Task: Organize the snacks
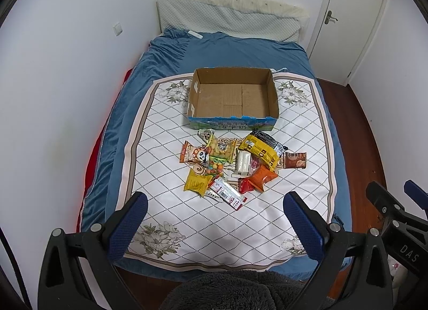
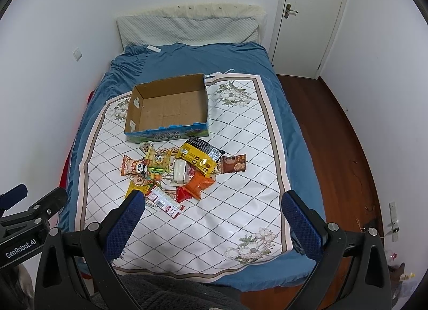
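On the bed (image 1: pixel 240 53), a white quilted mat (image 1: pixel 165 203) with a diamond pattern covers the foot half, with four flower prints, one at each corner. One cardboard box (image 1: pixel 232 120), open on top and holding nothing, sits at the far edge of the mat, roughly midway across the bed. Just in front of it, near the middle of the mat, lies one loose heap of snack packets, about a dozen, some overlapping so the exact count is unsure.

Left to right across the heap: one panda packet (image 1: pixel 195 155) at the left end, one pale packet of round biscuits (image 1: pixel 220 149) beside it, one yellow ridged packet (image 1: pixel 197 183) nearer the foot edge, one flat white and red packet (image 1: pixel 227 193) touching it, one white block-shaped packet (image 1: pixel 244 164) in the centre, one small red packet (image 1: pixel 246 185), one orange packet (image 1: pixel 263 177), one large yellow and black bag (image 1: pixel 260 151) lying over others, and one brown packet (image 1: pixel 294 161) at the right end.

Two tools hover over the foot edge of the bed, neither touching anything. The left tool (image 1: pixel 215 227) has its blue-padded fingers spread wide apart; the right tool (image 2: pixel 214 225) is likewise spread wide, holding nothing. A white door (image 2: pixel 313 18) stands closed at the far right corner of the room
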Motion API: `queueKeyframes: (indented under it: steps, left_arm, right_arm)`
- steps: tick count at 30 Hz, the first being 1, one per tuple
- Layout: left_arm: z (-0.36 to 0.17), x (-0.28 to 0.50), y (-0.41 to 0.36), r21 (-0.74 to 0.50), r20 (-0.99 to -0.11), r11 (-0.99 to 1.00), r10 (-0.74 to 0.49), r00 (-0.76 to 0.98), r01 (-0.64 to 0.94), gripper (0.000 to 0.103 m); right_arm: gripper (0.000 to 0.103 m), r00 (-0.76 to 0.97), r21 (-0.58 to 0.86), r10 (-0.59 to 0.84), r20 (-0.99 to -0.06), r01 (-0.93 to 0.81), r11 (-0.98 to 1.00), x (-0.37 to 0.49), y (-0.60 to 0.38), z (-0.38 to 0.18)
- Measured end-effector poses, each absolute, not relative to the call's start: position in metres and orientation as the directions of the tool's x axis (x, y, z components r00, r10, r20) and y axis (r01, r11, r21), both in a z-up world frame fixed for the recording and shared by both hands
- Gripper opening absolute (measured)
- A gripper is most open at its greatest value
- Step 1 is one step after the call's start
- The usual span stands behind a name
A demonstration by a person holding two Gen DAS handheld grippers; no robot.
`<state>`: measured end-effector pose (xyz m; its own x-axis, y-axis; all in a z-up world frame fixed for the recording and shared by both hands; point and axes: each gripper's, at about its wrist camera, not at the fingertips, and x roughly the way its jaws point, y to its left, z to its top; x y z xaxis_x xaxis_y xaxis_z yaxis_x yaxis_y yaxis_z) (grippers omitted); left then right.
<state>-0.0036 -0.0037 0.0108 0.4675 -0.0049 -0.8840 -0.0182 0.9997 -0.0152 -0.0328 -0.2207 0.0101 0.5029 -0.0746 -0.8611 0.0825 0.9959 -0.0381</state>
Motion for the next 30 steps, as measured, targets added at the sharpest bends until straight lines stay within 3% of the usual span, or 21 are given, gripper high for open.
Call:
queueKeyframes:
  steps: [30]
  left_arm:
    - [0.0175,-0.0056,-0.0031,-0.017,-0.878,1.000,-0.005,0.479,-0.020,0.103]
  right_arm:
    - [0.103,0.516,-0.026,-0.063,-0.854,0.080,0.996,-0.0366,-0.2180,0.0163]
